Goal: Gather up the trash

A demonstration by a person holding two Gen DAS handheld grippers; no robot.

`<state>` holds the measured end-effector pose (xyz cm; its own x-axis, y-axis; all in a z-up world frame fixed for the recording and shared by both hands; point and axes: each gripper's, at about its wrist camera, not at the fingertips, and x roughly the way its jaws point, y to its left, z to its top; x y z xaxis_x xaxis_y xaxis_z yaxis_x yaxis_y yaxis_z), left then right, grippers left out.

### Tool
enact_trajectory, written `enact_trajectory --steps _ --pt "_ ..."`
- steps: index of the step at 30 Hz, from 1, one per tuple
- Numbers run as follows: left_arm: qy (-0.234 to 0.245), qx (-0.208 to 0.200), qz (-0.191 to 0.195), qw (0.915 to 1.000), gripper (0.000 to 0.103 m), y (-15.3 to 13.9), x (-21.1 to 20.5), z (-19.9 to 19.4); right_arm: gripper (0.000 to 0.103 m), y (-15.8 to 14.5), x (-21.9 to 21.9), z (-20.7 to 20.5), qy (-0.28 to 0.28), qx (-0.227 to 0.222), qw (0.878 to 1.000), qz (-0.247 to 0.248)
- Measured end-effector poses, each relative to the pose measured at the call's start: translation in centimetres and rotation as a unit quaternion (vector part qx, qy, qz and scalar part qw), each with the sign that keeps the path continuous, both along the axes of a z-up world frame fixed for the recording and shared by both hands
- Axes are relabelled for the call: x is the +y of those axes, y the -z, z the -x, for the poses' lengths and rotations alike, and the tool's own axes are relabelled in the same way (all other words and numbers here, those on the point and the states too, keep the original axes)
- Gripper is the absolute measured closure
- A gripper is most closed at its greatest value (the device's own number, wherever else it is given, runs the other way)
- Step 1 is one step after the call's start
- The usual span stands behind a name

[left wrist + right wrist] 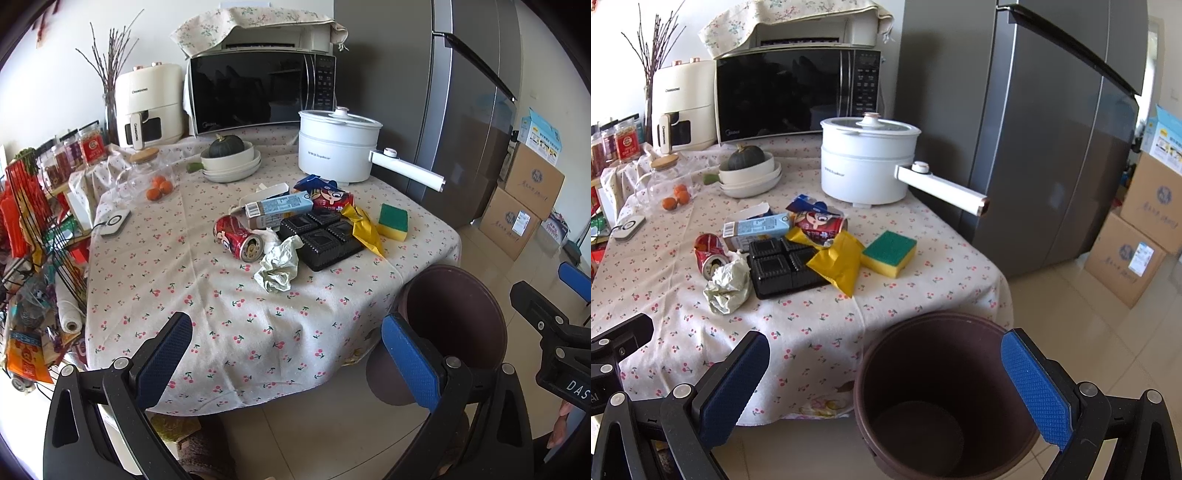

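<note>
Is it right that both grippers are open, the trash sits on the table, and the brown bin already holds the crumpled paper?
Not quite. The right wrist view shows the brown bin empty; the crumpled paper lies on the table beside the crushed can. The rest holds.

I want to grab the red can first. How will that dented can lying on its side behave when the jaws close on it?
The red can is already crumpled, so it is probably empty, light, and may buckle further under a squeeze. Lying on its side, it could roll if nudged, though the dents and the crumpled paper against it should limit that. Its glossy metal may be slippery.
</note>
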<state>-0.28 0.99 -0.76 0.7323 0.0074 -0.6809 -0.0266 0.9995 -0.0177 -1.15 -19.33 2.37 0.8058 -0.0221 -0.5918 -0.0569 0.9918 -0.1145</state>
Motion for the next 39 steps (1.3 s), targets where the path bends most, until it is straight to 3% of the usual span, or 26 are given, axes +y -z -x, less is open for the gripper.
enact_trajectory --steps 39 --pt "0.004 -0.001 -0.001 1.0 0.0 -0.1 -0.2 0.1 0.0 0.39 -0.52 -0.22 0.01 0.014 1.0 -0.006"
